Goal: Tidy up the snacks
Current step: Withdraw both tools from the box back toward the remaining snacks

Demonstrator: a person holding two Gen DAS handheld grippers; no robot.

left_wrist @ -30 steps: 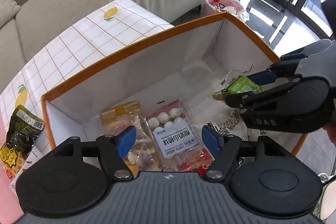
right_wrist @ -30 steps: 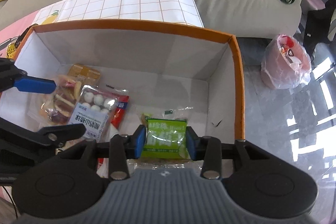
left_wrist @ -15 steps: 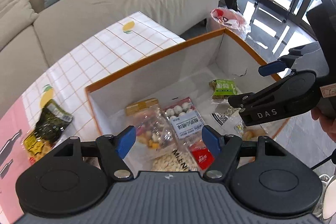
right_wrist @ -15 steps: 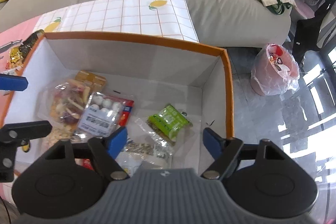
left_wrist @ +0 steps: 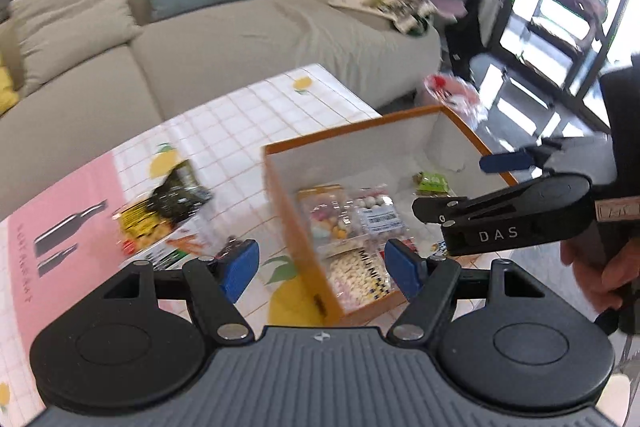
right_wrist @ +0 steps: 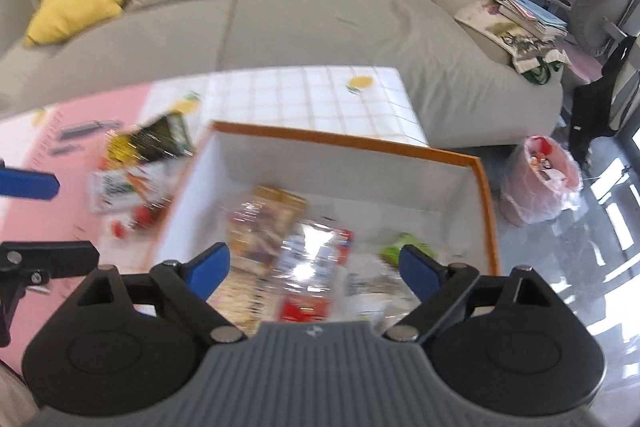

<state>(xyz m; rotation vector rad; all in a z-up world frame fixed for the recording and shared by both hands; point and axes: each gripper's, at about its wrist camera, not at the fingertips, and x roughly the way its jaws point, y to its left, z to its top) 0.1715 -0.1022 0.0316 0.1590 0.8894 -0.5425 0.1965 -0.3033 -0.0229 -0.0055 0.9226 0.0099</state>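
The dark green and yellow crinkly snack bag (left_wrist: pixel 162 205) lies on the pink and white checked counter (left_wrist: pixel 240 115), left of the orange-rimmed white box (left_wrist: pixel 352 125), its long side slanting toward the upper right of the left wrist view. The left gripper (left_wrist: pixel 322 269) is wide and empty, and the bag sits up and left of it, nearer than to the right gripper (right_wrist: pixel 314 269). The right gripper's jaws have just been opening and hold nothing, above the small green snack packet (right_wrist: pixel 400 245) in the box.

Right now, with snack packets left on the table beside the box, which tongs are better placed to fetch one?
Left, probably: the left tongs hang open nearest the dark packet; the right tongs sit over the box.
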